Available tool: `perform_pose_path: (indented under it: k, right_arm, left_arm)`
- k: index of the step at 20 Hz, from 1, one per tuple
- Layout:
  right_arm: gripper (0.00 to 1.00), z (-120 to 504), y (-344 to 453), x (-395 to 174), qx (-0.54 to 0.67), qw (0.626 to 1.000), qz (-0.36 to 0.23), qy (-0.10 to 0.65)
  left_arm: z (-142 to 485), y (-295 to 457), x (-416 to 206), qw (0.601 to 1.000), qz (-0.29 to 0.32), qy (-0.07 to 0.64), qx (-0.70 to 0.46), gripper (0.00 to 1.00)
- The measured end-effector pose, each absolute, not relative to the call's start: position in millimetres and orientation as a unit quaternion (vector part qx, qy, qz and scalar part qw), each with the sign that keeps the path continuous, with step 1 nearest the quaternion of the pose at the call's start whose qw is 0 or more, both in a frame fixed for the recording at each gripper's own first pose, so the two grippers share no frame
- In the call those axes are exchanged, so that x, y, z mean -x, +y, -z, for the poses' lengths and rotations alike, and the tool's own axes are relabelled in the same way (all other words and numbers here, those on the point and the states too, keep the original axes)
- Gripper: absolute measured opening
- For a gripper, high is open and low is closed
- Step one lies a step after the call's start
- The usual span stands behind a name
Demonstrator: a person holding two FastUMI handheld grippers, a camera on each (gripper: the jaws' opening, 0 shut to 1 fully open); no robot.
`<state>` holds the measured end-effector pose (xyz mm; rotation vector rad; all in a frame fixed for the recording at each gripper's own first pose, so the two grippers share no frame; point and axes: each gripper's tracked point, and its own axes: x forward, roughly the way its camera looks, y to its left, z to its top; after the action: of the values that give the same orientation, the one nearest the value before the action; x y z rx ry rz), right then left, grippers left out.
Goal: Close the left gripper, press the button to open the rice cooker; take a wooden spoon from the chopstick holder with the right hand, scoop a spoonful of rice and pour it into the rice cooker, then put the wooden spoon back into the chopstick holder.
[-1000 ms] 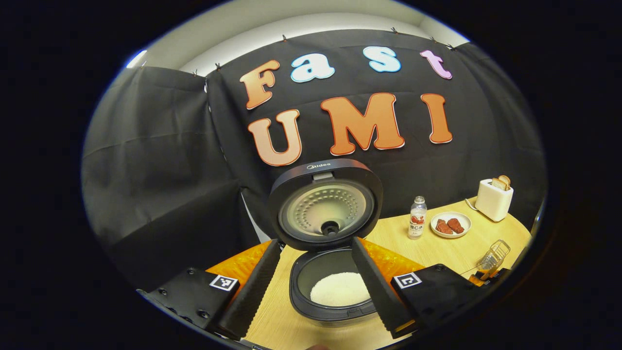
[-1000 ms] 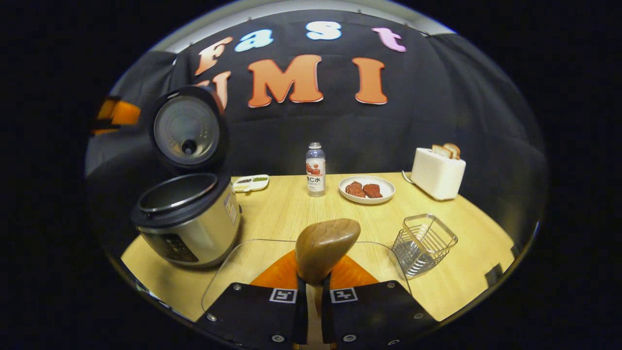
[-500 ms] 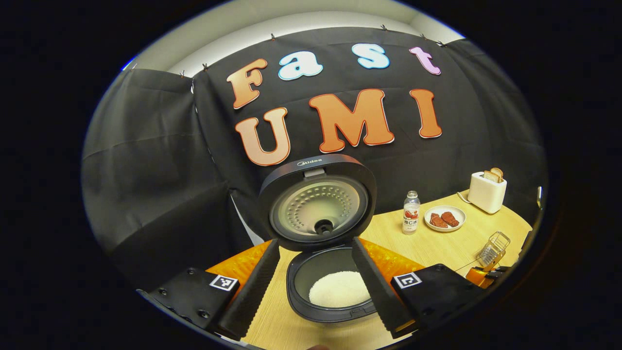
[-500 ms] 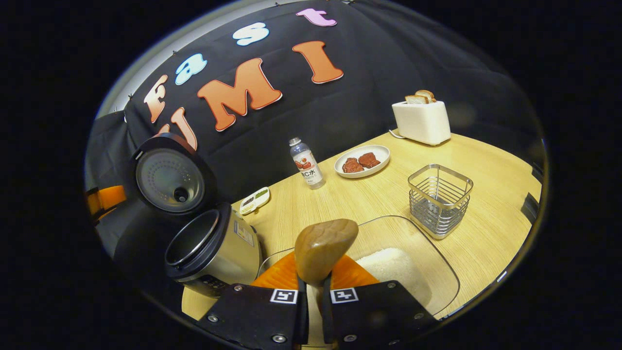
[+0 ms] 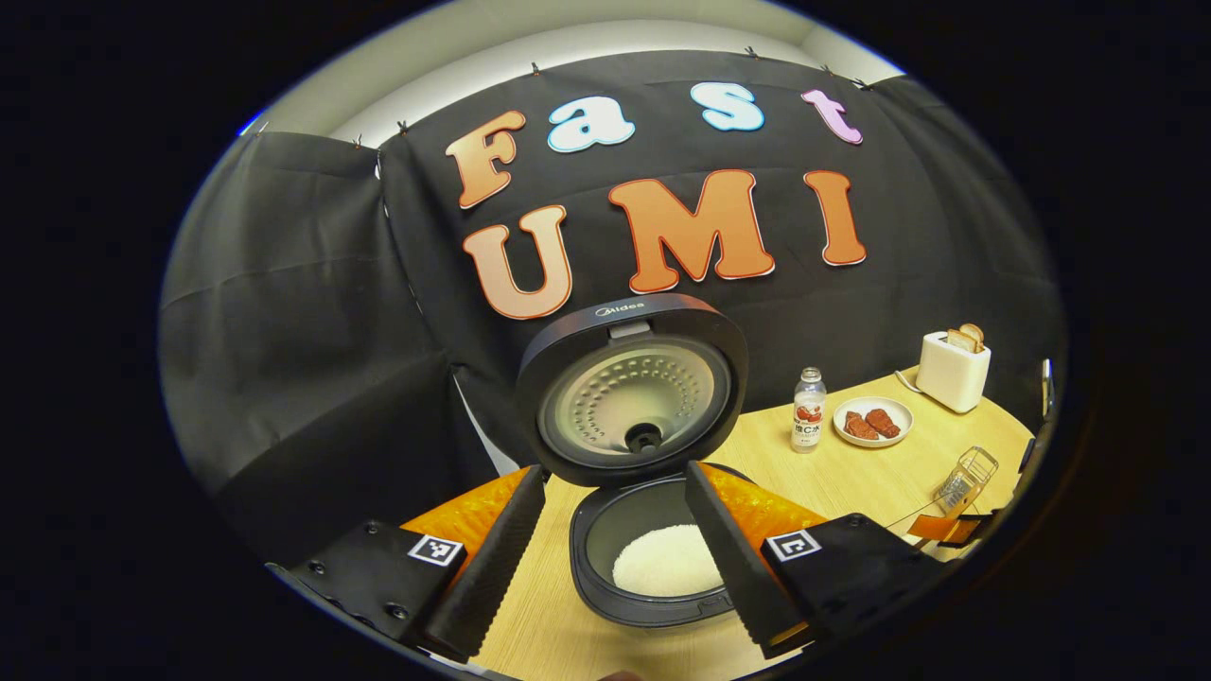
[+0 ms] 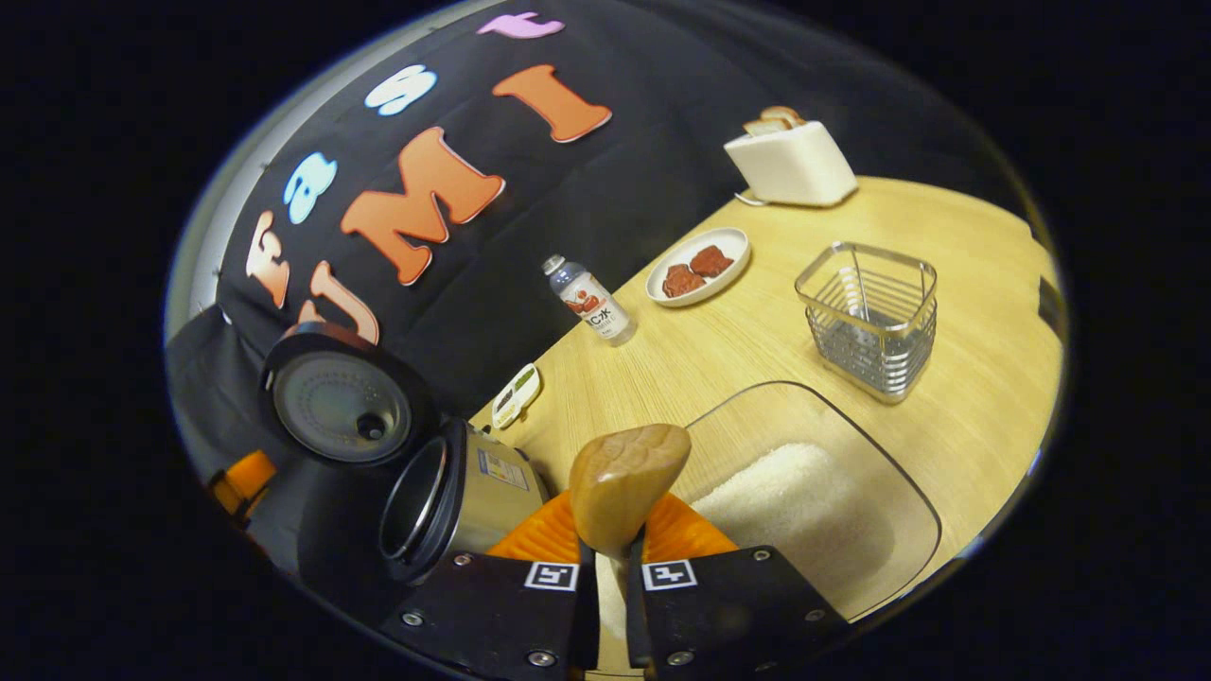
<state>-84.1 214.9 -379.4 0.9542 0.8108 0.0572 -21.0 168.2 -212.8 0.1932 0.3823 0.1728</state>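
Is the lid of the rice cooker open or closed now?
Open. The lid stands raised behind the rice cooker, its inner side facing forward, and white rice shows in the pot.

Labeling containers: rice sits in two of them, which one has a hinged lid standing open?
The rice cooker: its round lid stands raised behind the pot. The clear tray beside it holds rice too but shows no lid.

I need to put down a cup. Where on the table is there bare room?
Bare wood lies between the bottle, the plate and the wire holder, and beyond the holder toward the toaster. It is crowded near the rice cooker and the clear rice tray.
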Motion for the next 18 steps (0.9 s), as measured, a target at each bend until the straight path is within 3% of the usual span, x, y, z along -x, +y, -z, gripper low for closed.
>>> perform_pose_path:
  k: [6,8,10,11,14,15,16,18]
  right_arm:
    - [0.10,391,203,83,-0.525,0.760,-0.027,0.382]
    - [0.10,387,198,80,-0.545,0.748,-0.035,0.377]
    - [0.10,386,191,79,-0.557,0.739,-0.044,0.377]
    - [0.10,387,186,81,-0.561,0.735,-0.046,0.378]
    - [0.10,383,167,77,-0.581,0.725,-0.042,0.368]
    - [0.10,381,159,75,-0.590,0.719,-0.041,0.365]
    - [0.10,376,152,74,-0.605,0.709,-0.041,0.360]
    - [0.10,366,140,68,-0.637,0.686,-0.040,0.350]
  left_arm:
    - [210,161,16,0.974,-0.078,0.184,-0.105,1.00]
    - [211,160,14,0.975,-0.076,0.183,-0.102,0.94]
    - [210,157,12,0.976,-0.077,0.181,-0.099,0.94]
    - [209,157,13,0.976,-0.078,0.179,-0.099,1.00]
    - [206,155,10,0.976,-0.083,0.174,-0.098,0.94]
    - [206,154,11,0.977,-0.084,0.173,-0.097,1.00]
    - [203,153,11,0.977,-0.086,0.169,-0.095,0.94]
    - [199,154,11,0.979,-0.092,0.161,-0.090,0.94]
